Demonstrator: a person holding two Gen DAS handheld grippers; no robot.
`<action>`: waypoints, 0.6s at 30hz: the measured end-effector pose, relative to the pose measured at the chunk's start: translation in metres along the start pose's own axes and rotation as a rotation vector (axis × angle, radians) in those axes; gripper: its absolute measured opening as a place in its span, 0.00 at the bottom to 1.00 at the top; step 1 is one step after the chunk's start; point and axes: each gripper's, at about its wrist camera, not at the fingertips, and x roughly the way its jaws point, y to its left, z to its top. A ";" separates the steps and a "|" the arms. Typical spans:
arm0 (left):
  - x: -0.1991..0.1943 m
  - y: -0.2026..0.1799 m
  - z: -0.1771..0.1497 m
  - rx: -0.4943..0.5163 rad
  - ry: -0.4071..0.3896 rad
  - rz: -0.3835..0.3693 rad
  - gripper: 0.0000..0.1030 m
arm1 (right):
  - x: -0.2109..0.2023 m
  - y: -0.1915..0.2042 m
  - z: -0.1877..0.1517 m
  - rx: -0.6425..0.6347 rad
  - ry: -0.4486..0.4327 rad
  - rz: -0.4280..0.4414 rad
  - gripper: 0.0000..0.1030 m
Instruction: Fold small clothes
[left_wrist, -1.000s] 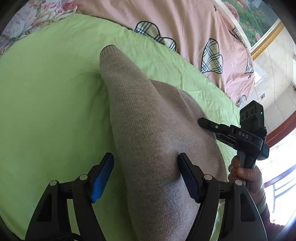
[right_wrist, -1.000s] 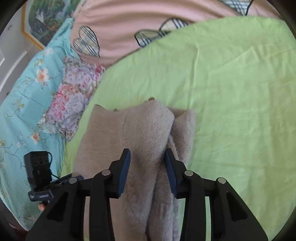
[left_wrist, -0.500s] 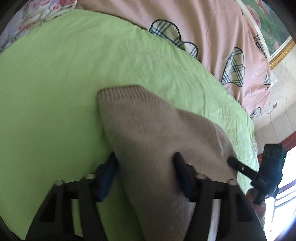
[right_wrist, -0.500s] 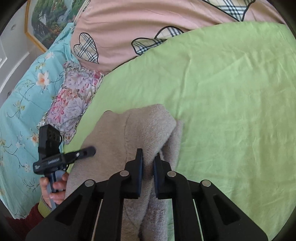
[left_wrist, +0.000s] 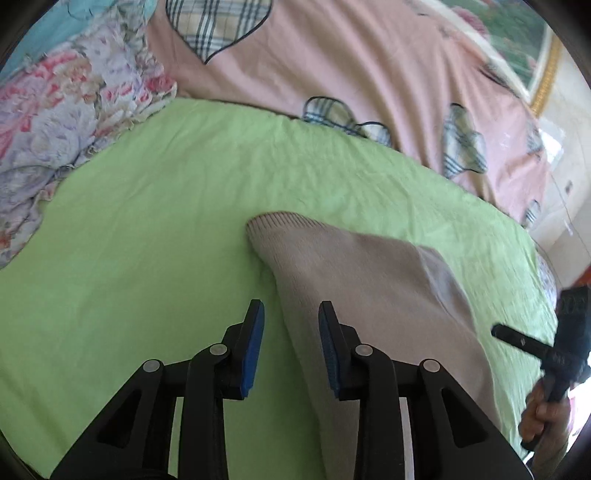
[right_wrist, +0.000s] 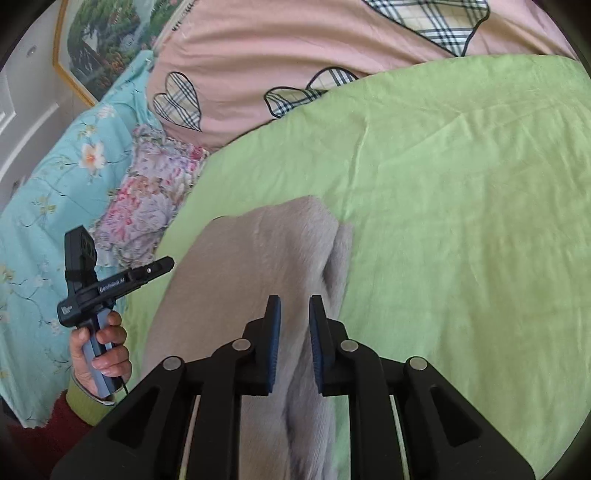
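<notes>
A beige knitted garment (left_wrist: 369, 288) lies on the green sheet (left_wrist: 147, 240), ribbed cuff pointing away. My left gripper (left_wrist: 290, 328) is open above the garment's left edge; between its pads I see sheet and cloth edge, nothing gripped. In the right wrist view the same garment (right_wrist: 243, 258) lies bunched with a fold on its right side. My right gripper (right_wrist: 294, 317) hovers over that fold with jaws partly open and a narrow gap between the pads, holding nothing. The left gripper also shows in the right wrist view (right_wrist: 162, 264), and the right gripper in the left wrist view (left_wrist: 496, 328).
A pink quilt with plaid hearts (left_wrist: 369, 74) lies behind the sheet. A floral cloth (left_wrist: 55, 122) sits at the left, with turquoise flowered bedding (right_wrist: 44, 206) beyond it. A framed picture (right_wrist: 96, 48) hangs on the wall.
The left gripper has narrowed its wide opening and pulled back from the garment. The right gripper closed on the fold half a second ago and has opened a little since.
</notes>
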 end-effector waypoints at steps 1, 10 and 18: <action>-0.015 -0.005 -0.014 0.021 -0.007 -0.015 0.37 | -0.007 0.002 -0.007 0.005 -0.001 0.004 0.19; -0.091 -0.055 -0.144 0.233 -0.001 -0.054 0.58 | -0.020 0.015 -0.070 0.007 0.053 0.016 0.46; -0.064 -0.066 -0.182 0.281 0.017 0.075 0.58 | -0.010 0.016 -0.089 0.018 0.065 0.022 0.46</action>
